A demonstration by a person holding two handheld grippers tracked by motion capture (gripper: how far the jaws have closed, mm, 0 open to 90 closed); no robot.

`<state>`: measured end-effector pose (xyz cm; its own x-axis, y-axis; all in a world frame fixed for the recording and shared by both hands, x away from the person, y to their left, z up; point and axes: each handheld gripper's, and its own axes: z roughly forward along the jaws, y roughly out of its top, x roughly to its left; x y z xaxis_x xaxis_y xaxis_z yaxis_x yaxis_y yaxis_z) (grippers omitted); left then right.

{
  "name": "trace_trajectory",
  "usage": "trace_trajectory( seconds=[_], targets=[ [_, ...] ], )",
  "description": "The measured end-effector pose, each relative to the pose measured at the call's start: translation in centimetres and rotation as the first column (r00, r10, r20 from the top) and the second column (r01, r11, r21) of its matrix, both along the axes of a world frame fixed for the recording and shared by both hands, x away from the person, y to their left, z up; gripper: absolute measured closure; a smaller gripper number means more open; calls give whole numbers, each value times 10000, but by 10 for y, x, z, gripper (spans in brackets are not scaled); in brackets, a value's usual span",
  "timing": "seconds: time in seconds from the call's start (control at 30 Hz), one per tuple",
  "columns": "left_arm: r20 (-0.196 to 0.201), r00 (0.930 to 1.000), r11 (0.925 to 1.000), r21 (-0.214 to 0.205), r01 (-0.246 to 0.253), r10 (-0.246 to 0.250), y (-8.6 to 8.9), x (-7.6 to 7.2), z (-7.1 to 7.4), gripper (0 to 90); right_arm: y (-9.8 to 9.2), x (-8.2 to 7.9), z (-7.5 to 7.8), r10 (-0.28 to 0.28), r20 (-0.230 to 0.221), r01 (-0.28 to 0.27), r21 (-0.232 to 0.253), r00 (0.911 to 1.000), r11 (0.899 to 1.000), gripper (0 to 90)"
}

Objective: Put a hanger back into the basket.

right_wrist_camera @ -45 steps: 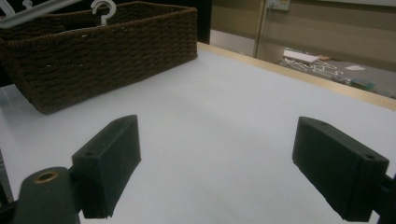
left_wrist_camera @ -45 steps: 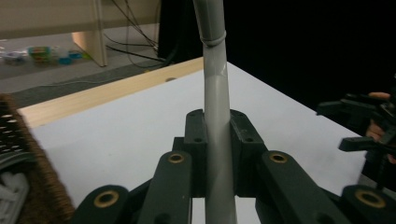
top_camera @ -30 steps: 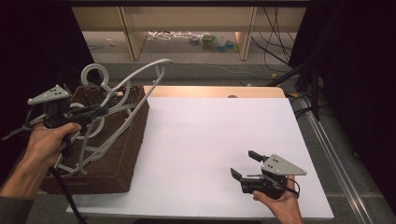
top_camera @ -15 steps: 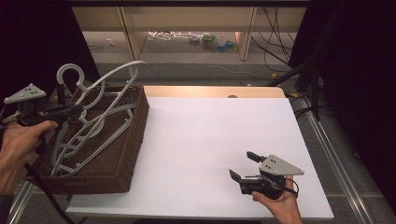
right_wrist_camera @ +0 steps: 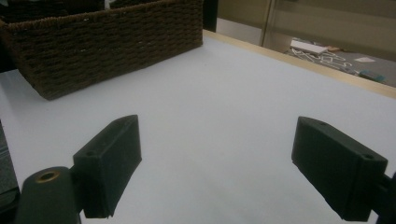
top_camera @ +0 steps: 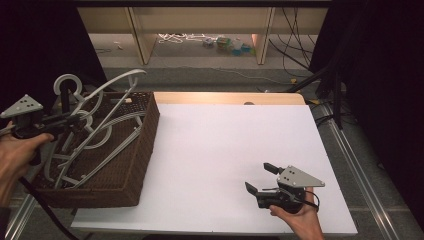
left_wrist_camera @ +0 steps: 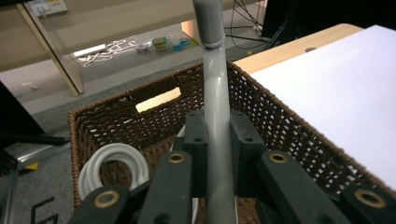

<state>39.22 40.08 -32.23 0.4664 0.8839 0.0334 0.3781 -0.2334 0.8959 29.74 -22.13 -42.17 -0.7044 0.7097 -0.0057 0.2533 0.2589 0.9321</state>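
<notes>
A grey plastic hanger (top_camera: pixel 111 83) rises at a slant over the brown wicker basket (top_camera: pixel 144 150) on the table's left. My left gripper (top_camera: pixel 75 121) is shut on its stem near the hook. In the left gripper view the grey hanger bar (left_wrist_camera: pixel 215 84) runs up between the pads of my left gripper (left_wrist_camera: pixel 217 135), above the basket (left_wrist_camera: pixel 285 126). My right gripper (top_camera: pixel 260 178) rests low at the front right of the white table (top_camera: pixel 225 135). Its jaws stand wide apart with nothing between them. In the right gripper view, my right gripper (right_wrist_camera: pixel 229 163) faces bare tabletop.
More white hangers (top_camera: pixel 102 137) lie tangled in the basket, and their looped hooks (left_wrist_camera: pixel 114 161) show in the left gripper view. The basket's side (right_wrist_camera: pixel 107 42) stands far off from the right gripper. Behind the table are wooden shelf legs (top_camera: pixel 139 35) and floor clutter.
The left gripper has carried the hanger to the left and a little down over the basket. The right gripper has stayed where it was.
</notes>
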Motion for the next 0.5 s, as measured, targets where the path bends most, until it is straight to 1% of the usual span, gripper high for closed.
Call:
trace_trajectory(
  seconds=[0.07,0.1,0.13,0.17,0.2,0.23,0.27,0.33,0.37,0.43,0.47,0.5],
  targets=[
    [-31,10000,10000,13,-13,13,2,0,-3,795,-1,0,1,23,-6,-23,-52,10000,10000,166],
    [-72,10000,10000,80,25,-24,3,0,-6,795,0,0,1,24,6,-24,-16,10000,10000,166],
    [-81,9999,10000,30,70,-70,3,-1,-7,795,0,1,0,54,8,-54,137,10000,9999,166],
    [-97,9998,9998,99,159,-158,4,-2,-9,795,1,0,-1,60,-148,-57,186,9999,9998,166],
    [-121,9998,9998,119,171,-170,4,-2,-10,794,0,0,-1,63,-173,-60,194,9998,9998,166],
    [-153,9997,9998,88,172,-171,5,-2,-11,795,0,0,-1,65,-194,-62,156,9998,9999,166],
    [-174,9997,9998,140,170,-168,6,-3,-12,794,-1,1,0,-12,-14,12,-45,10000,10000,166],
    [-198,9995,9996,148,247,-245,6,-3,-15,795,-1,1,0,22,-43,-22,-33,10000,10000,165],
    [-278,9992,9994,153,298,-294,7,-4,-16,795,-1,0,0,22,-48,-22,-30,10000,10000,166],
    [-350,9990,9994,200,268,-261,8,-5,-19,794,-1,1,0,44,11,-44,-1,10000,10000,165],
    [-375,9989,9994,151,299,-293,9,-5,-21,794,-1,1,0,17,-15,-17,-56,10000,10000,166],
    [-457,9987,9995,217,243,-233,10,-6,-22,795,-1,1,0,15,-48,-15,-47,10000,10000,165]
  ],
)
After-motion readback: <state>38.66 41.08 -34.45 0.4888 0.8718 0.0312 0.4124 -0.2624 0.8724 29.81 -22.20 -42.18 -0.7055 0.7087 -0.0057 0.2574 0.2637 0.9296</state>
